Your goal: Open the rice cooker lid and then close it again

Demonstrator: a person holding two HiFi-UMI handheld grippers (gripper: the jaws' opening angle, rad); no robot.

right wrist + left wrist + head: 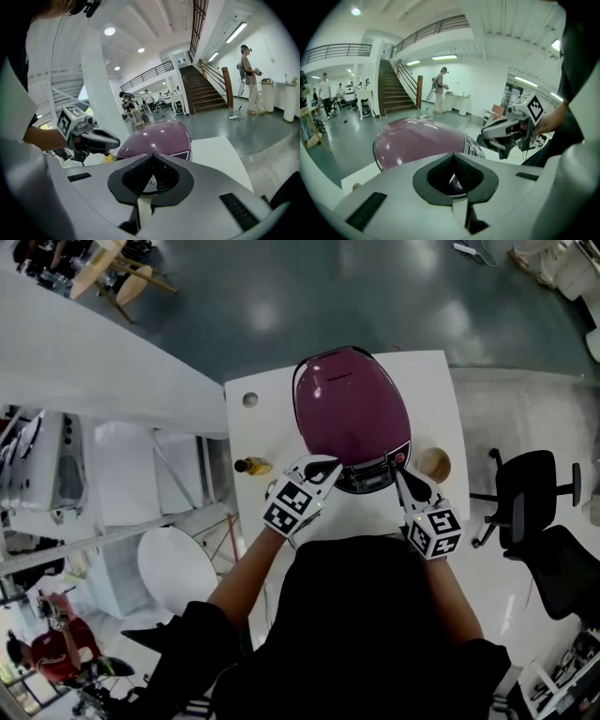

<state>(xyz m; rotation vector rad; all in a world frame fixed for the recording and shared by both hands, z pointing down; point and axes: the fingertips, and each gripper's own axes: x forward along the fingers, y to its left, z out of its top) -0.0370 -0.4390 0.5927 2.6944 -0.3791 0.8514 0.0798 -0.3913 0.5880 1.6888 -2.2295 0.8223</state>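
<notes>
A purple rice cooker [352, 409] stands on the white table [441, 390] with its domed lid down. Its dark control panel [370, 474] faces me. My left gripper [326, 466] is shut and empty, with its tip at the cooker's front left edge. My right gripper [401, 476] is also shut and empty, close to the front right edge. Whether either tip touches the cooker I cannot tell. In the left gripper view the cooker [417, 138] lies just beyond the closed jaws, with the right gripper [504, 131] on the right. The right gripper view has the cooker [157, 138] ahead and the left gripper [96, 136] on the left.
A small yellow bottle [251, 465] lies on the table left of the cooker. A round tan dish [433, 463] sits to its right. Black office chairs [534, 488] stand beyond the table's right edge, and a white round stool [176, 568] is at lower left.
</notes>
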